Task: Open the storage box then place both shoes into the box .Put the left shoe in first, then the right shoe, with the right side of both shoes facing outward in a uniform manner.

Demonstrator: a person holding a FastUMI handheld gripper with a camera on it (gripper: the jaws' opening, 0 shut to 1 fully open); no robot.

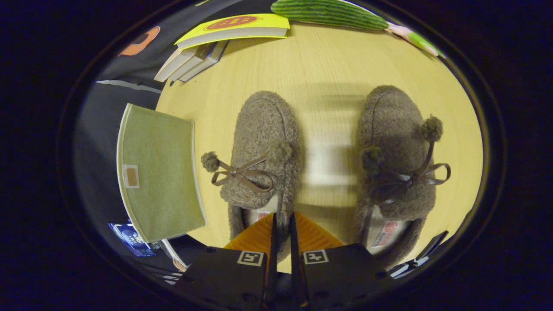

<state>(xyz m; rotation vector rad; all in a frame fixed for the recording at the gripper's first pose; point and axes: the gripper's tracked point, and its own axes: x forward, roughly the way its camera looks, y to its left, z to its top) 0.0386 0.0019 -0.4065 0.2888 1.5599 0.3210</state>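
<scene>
Gripper view, looking down over a pale wooden desk (328, 60). At the bottom, the gripper (281, 224) points forward with its jaws drawn narrow, only a thin slit between the two fingers. The slit sits over the inner rim of the left shoe's heel opening; whether the fingers pinch that rim or merely hover above it cannot be told from here.

The left shoe (263, 142) is a fuzzy grey-brown slipper with a ribbon bow and pompoms, toe pointing away from the gripper, lying just ahead of the fingers. The right shoe (395, 147), its twin, lies parallel to it and apart, with bare desk between them.

Beside the left shoe, at the desk's edge, lies a flat olive-green fabric panel with pale trim, which appears to be the storage box (160, 172), folded or lidded shut. Beyond the shoes are a stack of books (216, 41) with a yellow cover on top and a green striped plush toy (328, 13).

The box looks unopened, so opening it should come first. To do that well, the jaws probably need to widen, travel to the box's trimmed edge, and lift it squarely. If the left shoe is taken instead, a grip on the firm heel rim should hold better than on the loose fleece.
</scene>
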